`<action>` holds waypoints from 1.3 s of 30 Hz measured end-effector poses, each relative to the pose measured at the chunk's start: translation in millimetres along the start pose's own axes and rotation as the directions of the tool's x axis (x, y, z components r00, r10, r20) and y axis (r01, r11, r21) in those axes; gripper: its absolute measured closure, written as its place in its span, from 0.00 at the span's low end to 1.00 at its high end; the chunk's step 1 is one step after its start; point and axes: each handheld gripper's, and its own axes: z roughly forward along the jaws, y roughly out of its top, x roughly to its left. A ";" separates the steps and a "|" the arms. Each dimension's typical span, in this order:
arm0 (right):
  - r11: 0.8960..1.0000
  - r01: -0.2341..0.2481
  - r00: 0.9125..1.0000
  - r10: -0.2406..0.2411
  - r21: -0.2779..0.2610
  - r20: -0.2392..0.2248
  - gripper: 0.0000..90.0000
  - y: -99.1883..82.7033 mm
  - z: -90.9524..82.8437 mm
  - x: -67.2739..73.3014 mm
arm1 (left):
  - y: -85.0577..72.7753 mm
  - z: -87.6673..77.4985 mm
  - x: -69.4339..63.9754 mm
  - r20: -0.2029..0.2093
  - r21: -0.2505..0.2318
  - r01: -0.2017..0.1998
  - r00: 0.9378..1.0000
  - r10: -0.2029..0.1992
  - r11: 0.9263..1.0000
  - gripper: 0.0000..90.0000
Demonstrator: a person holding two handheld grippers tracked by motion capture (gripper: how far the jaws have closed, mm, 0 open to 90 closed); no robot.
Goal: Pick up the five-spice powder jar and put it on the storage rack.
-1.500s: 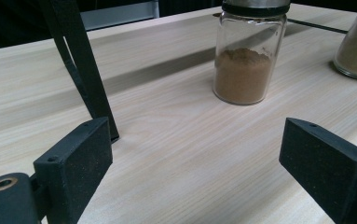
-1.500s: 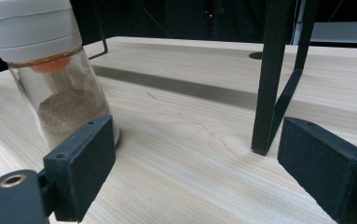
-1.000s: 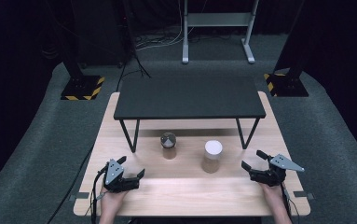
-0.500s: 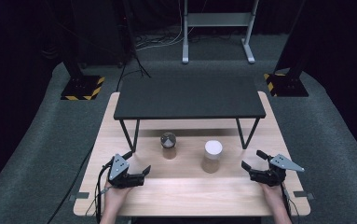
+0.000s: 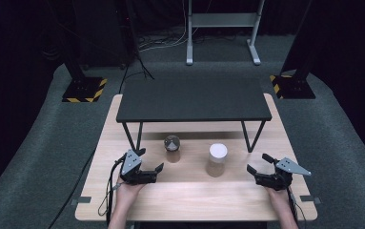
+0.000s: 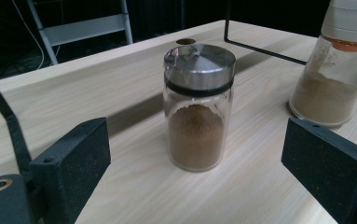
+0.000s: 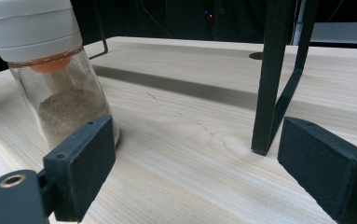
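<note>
Your tools: both wide, holding nothing.
Left tool (image 5: pixel 150 162) faces the steel-lidded jar (image 6: pixel 198 105); right tool (image 5: pixel 260 164) sits near the white-capped jar (image 5: pixel 217 160).

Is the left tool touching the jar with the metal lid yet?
Apart. In the left gripper view the jar with the metal lid stands between the open jaws of the left tool, with bare wood showing on both sides.

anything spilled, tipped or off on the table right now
Nothing stands out. The steel-lidded jar and the white-capped jar both stand upright with lids on, and no powder lies on the wooden table. The black shelf sits level. The left gripper and right gripper are open, touching neither jar.
</note>
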 end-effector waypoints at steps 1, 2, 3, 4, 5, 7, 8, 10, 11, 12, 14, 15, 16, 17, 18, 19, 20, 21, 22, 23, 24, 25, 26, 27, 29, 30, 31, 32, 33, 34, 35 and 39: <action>1.000 0.001 1.000 -0.001 0.000 0.000 0.11 0.0 0.0 0.1 | 0.8 3.0 -0.4 -0.001 -0.002 0.002 1.000 -0.002 1.000 0.08; 1.000 0.001 1.000 -0.001 0.000 0.000 0.11 0.1 0.0 0.1 | 2.2 6.3 -0.4 -0.001 0.001 0.007 1.000 -0.007 1.000 0.08; 1.000 0.001 1.000 -0.001 0.000 0.000 0.11 0.1 0.0 0.1 | 3.5 9.5 -0.3 -0.001 0.004 0.008 1.000 -0.008 1.000 0.08; 1.000 0.001 1.000 -0.001 0.000 0.000 0.11 0.0 0.0 0.0 | 4.5 12.6 -0.6 -0.003 0.006 0.010 1.000 -0.010 1.000 0.08; 1.000 0.000 1.000 0.000 0.000 -0.001 0.11 0.0 0.0 -0.1 | 5.6 15.8 -0.8 -0.004 0.008 0.010 1.000 -0.010 1.000 0.08; 1.000 0.001 1.000 -0.001 0.000 0.000 0.11 0.1 0.0 0.0 | 7.0 20.8 -1.7 -0.006 0.010 0.015 1.000 -0.015 1.000 0.08; 1.000 0.002 1.000 -0.002 0.000 -0.001 0.11 0.1 0.0 0.0 | 8.1 24.1 -2.0 -0.005 0.013 0.015 1.000 -0.015 1.000 0.08; 1.000 0.001 1.000 -0.001 0.000 -0.001 0.11 0.1 0.0 0.0 | 10.2 30.9 -2.7 -0.005 0.021 0.009 1.000 -0.009 1.000 0.08; 1.000 0.001 1.000 -0.001 0.000 -0.001 0.11 0.1 0.0 -0.1 | 12.3 35.5 -2.8 -0.003 0.031 0.010 1.000 -0.010 0.999 0.09; 1.000 0.001 1.000 -0.001 0.000 -0.001 0.11 0.0 0.0 -0.2 | 13.9 38.4 -2.4 -0.001 0.040 0.009 1.000 -0.009 0.999 0.09; 1.000 0.001 1.000 -0.001 0.000 -0.001 0.11 0.0 0.0 -0.2 | 17.3 46.7 -2.0 0.000 0.058 0.009 1.000 -0.009 0.998 0.09; 1.000 0.001 1.000 -0.001 0.000 -0.002 0.11 0.0 0.0 -0.2 | 18.5 50.2 -1.9 0.001 0.065 0.011 1.000 -0.011 0.998 0.09; 1.000 0.000 1.000 0.000 0.000 -0.002 0.11 0.0 0.0 -0.2 | 19.4 52.7 -2.1 0.000 0.070 0.011 1.000 -0.011 0.997 0.09; 1.000 0.000 1.000 0.000 0.000 -0.002 0.11 0.0 0.0 -0.3 | 20.2 55.8 -1.9 -0.001 0.076 0.007 1.000 -0.007 0.997 0.09; 1.000 0.000 1.000 0.000 0.000 -0.002 0.11 0.0 0.0 -0.3 | 20.1 58.8 -2.0 -0.003 0.080 0.011 1.000 -0.010 0.997 0.09; 1.000 0.001 1.000 -0.001 0.000 -0.002 0.11 0.0 0.0 -0.3 | 19.7 62.2 -2.6 -0.010 0.084 0.014 1.000 -0.013 0.996 0.09; 1.000 0.001 1.000 -0.001 0.000 -0.002 0.11 0.0 0.0 -0.3 | 19.3 64.8 -3.0 -0.016 0.088 0.018 1.000 -0.016 0.996 0.09; 1.000 0.001 1.000 -0.001 0.000 -0.003 0.11 0.0 0.0 -0.4 | 18.7 66.6 -3.4 -0.020 0.089 0.024 1.000 -0.022 0.996 0.09; 1.000 0.001 1.000 -0.001 0.000 -0.003 0.11 0.0 0.0 -0.5 | 17.8 68.6 -3.1 -0.021 0.090 0.028 0.999 -0.027 0.996 0.09; 1.000 0.000 1.000 0.000 0.000 -0.003 0.11 0.1 0.0 -0.5 | 17.2 70.6 -2.6 -0.019 0.093 0.034 0.999 -0.032 0.995 0.10; 1.000 0.000 1.000 0.000 0.000 -0.003 0.11 0.0 0.0 -0.6 | 16.0 72.5 -2.3 -0.016 0.091 0.044 0.999 -0.042 0.995 0.10; 1.000 0.000 1.000 0.000 0.000 -0.003 0.11 0.1 0.0 -0.6 | 15.4 74.2 -2.2 -0.016 0.092 0.047 0.999 -0.046 0.995 0.10; 1.000 0.000 1.000 0.000 0.000 -0.003 0.11 0.1 0.0 -0.6 | 14.2 75.8 -2.1 -0.015 0.087 0.057 0.998 -0.056 0.995 0.10; 1.000 0.000 1.000 0.000 0.000 -0.004 0.11 0.1 0.0 -0.6 | 13.1 77.3 -2.1 -0.015 0.083 0.061 0.998 -0.060 0.995 0.10; 1.000 0.000 1.000 0.000 0.000 -0.004 0.11 0.1 0.1 -0.7 | 11.2 80.4 -2.5 -0.018 0.077 0.066 0.998 -0.065 0.995 0.11; 1.000 -0.001 1.000 0.001 0.000 -0.005 0.11 0.1 0.0 -1.0 | 10.4 81.9 -2.2 -0.021 0.076 0.064 0.998 -0.062 0.995 0.12; 1.000 -0.001 1.000 0.001 0.000 -0.005 0.11 -0.1 0.0 -1.1 | 9.6 83.0 -2.0 -0.021 0.074 0.066 0.998 -0.065 0.995 0.12; 1.000 -0.001 1.000 0.001 -0.001 -0.005 0.11 -0.1 0.0 -1.1 | 8.5 84.5 -1.9 -0.023 0.071 0.066 0.998 -0.065 0.995 0.13; 1.000 -0.001 1.000 0.001 0.000 -0.005 0.11 0.0 0.0 -1.0 | 9.0 86.4 -1.2 -0.020 0.079 0.072 0.997 -0.070 0.994 0.13; 1.000 -0.001 1.000 0.001 0.000 -0.005 0.11 0.1 0.0 -1.0 | 9.5 87.8 -0.4 -0.017 0.084 0.072 0.997 -0.070 0.994 0.14; 1.000 -0.001 1.000 0.001 0.000 -0.005 0.11 0.0 0.0 -1.0 | 9.8 89.2 0.6 -0.011 0.088 0.074 0.997 -0.073 0.993 0.18; 1.000 0.000 1.000 0.000 0.000 -0.005 0.11 0.1 0.0 -0.9 | 9.0 92.0 4.6 0.030 0.084 0.074 0.997 -0.077 0.994 0.31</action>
